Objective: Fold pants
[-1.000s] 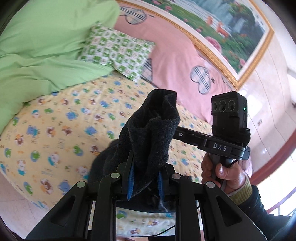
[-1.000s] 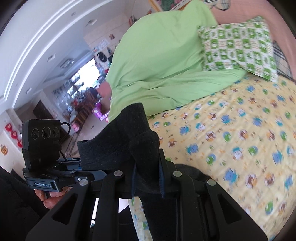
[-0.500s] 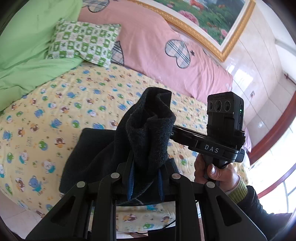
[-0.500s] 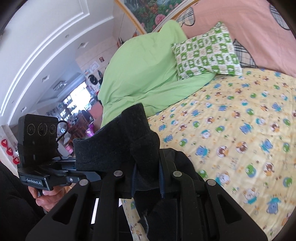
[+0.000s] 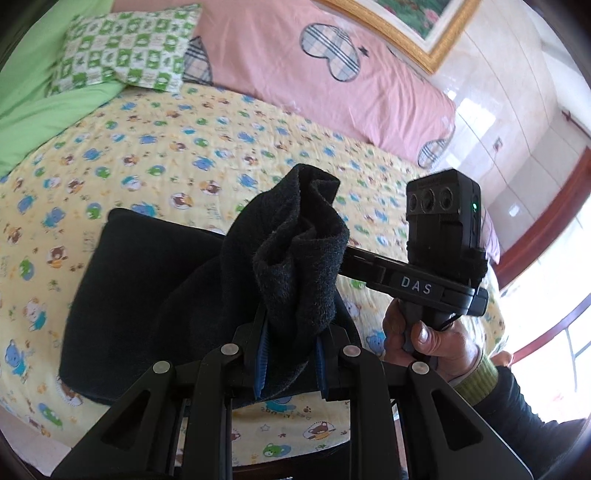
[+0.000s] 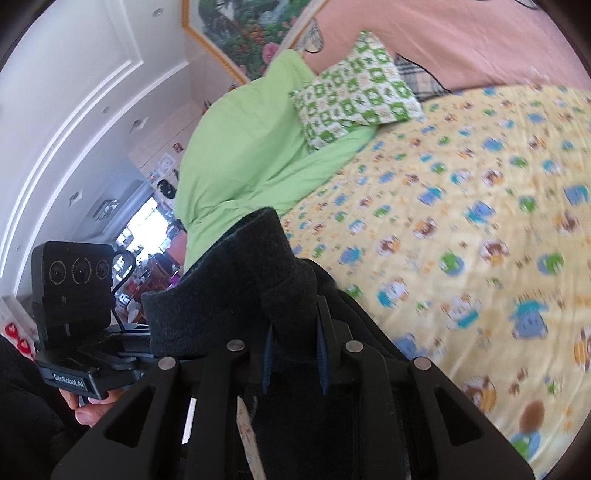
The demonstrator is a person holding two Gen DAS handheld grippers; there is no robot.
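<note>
The dark charcoal fleece pants (image 5: 295, 258) are pinched at one bunched edge between the blue-padded fingers of the left gripper (image 5: 290, 363), whose jaws stand narrow, clamped onto the thick cloth so that a rolled tuft rises straight ahead of them. In the right wrist view the same pants (image 6: 240, 291) fill the narrow gap of the right gripper (image 6: 293, 363), its jaws likewise closed on a folded band of fabric that stretches away to its left. Below and to the left of the left gripper, the rest of the garment hangs down and spreads as a flat dark panel on the yellow cartoon-print bedsheet (image 5: 166, 155). To the right of the left gripper, just beyond the tuft, the other handheld unit appears, gripped by the person's right hand (image 5: 424, 339). Farther ahead and to the left lies a green-and-white checked pillow (image 5: 125, 48), touching a plain lime-green quilt (image 5: 44, 110). Behind them rises a pink padded headboard with plaid heart patches (image 5: 314, 66), and above it a gold-framed floral picture (image 5: 413, 33).
</note>
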